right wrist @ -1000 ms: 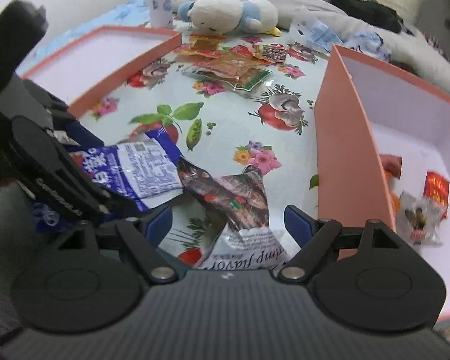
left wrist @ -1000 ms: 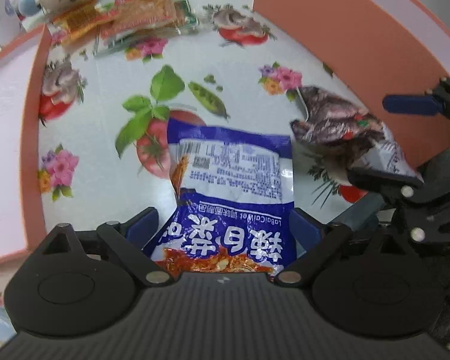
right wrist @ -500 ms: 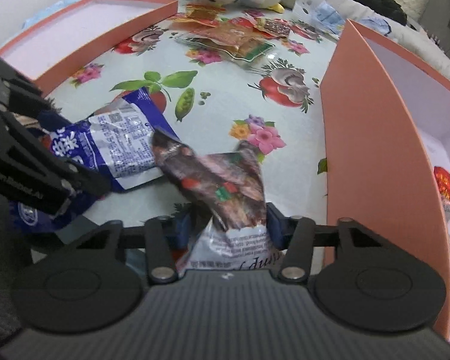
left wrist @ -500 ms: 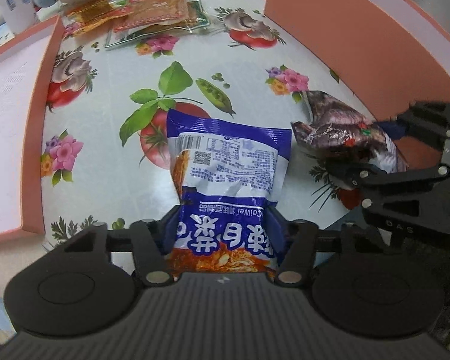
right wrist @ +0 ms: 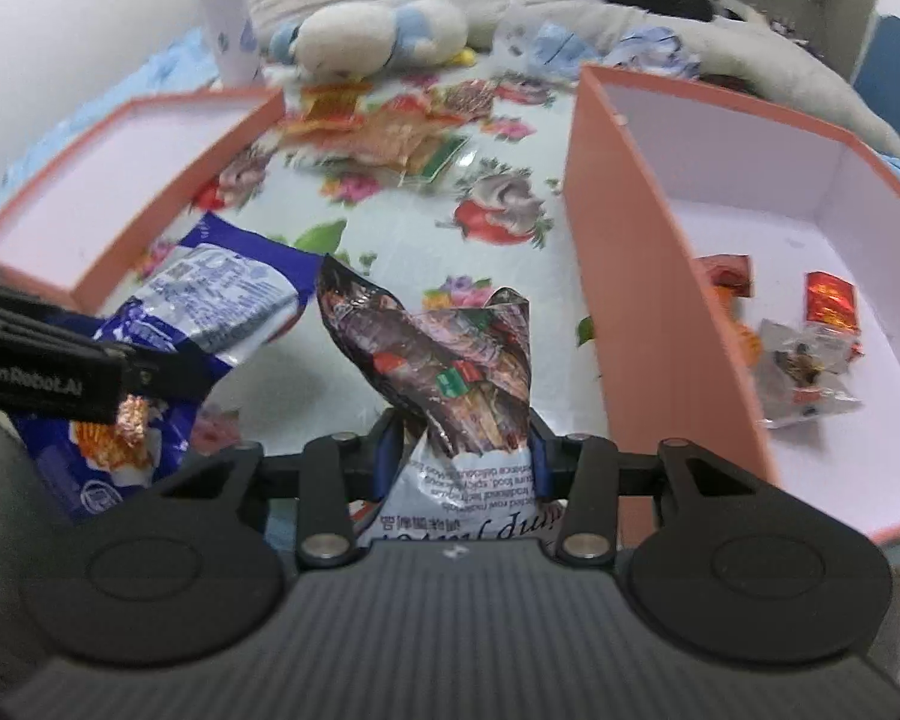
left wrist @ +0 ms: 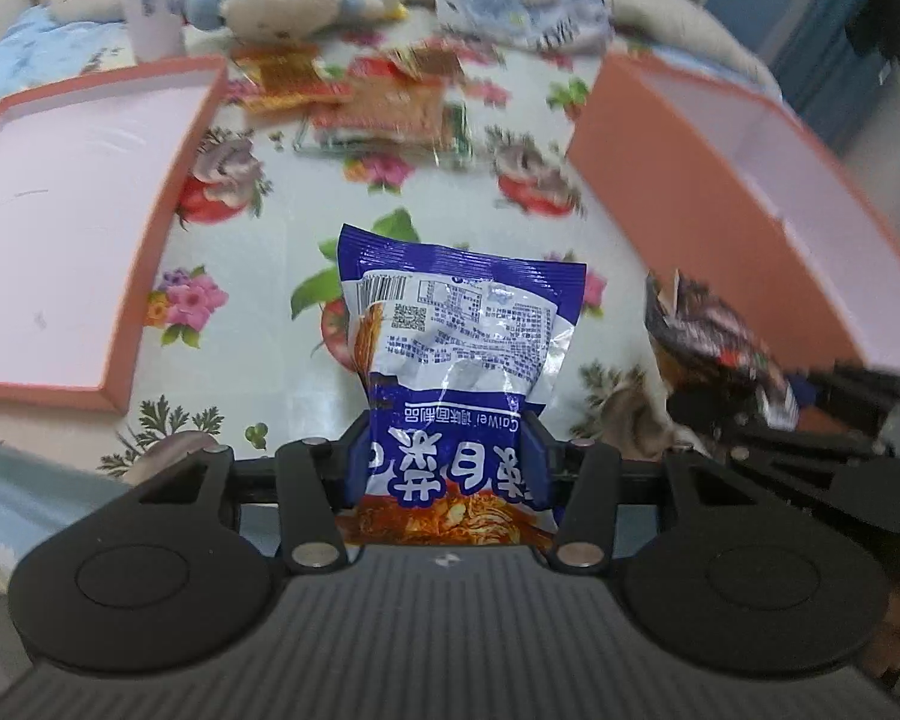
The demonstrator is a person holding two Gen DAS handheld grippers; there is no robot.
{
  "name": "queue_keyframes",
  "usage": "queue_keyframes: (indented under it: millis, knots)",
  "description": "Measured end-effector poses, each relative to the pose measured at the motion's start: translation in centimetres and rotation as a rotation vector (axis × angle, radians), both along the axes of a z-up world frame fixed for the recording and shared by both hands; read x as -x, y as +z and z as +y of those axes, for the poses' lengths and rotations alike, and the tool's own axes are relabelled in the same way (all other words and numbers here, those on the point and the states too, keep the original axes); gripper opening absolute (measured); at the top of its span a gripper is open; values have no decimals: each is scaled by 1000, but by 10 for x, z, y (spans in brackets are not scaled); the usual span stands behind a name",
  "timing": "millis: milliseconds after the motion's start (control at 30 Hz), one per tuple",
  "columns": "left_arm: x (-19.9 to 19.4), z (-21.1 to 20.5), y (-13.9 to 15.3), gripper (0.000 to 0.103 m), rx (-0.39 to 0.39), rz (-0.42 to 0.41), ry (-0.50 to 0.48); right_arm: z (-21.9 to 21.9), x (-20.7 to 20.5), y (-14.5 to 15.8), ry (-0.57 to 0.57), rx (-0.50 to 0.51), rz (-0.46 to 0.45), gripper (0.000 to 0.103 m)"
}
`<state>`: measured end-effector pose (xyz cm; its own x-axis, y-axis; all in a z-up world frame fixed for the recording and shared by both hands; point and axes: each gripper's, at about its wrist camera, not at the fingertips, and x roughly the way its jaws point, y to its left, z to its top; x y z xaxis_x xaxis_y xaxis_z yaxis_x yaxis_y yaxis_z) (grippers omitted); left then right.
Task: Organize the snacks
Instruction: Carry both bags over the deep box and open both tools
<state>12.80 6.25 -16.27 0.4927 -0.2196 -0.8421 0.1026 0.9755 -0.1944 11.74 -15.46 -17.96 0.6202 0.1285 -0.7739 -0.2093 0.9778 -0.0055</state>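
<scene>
Red packets [right wrist: 829, 297] (right wrist only) in box [right wrist: 642, 276]

Right gripper [right wrist: 455, 450] clamped on dark shrimp-flavour snack bag [right wrist: 444, 372], bag upright between blue finger pads, top crumpled. Left gripper [right wrist: 144, 375] at left edge of view, pinching blue-and-white snack packet [right wrist: 210, 300]. Floral tablecloth [right wrist: 402, 240] beneath. Deep pink box [right wrist: 642, 276] at right, holding small red packets [right wrist: 831, 297] and clear-wrapped snack [right wrist: 804, 366]. Shallow pink lid [right wrist: 210, 162] at left. Loose snack pile [right wrist: 390, 126] at far edge; plush toy [right wrist: 366, 39] beyond.
</scene>
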Motion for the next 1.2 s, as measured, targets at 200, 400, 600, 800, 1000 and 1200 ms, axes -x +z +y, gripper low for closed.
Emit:
queue_keyframes:
  millis: [200, 400, 600, 800, 1000, 1200]
  knots:
    - [22, -3, 46, 54, 30, -107, 35, -12, 25, 31, -38, -43, -49, 44]
    - [48, -8, 76, 54, 71, -168, 65, -20, 52, 59, -80, -63, -127, 44]
    - [73, -17, 91, 54, 95, -191, 82, -30, 78, 79, -109, -95, -171, 44]
    - [87, -27, 98, 54, 123, -204, 95, -42, 92, 90, -118, -98, -200, 44]
    - [88, -51, 98, 54, 145, -195, 40, -62, 100, 93, -163, -110, -205, 44]
    - [74, -78, 94, 54, 156, -186, -21, -87, 98, 93, -213, -110, -225, 44]
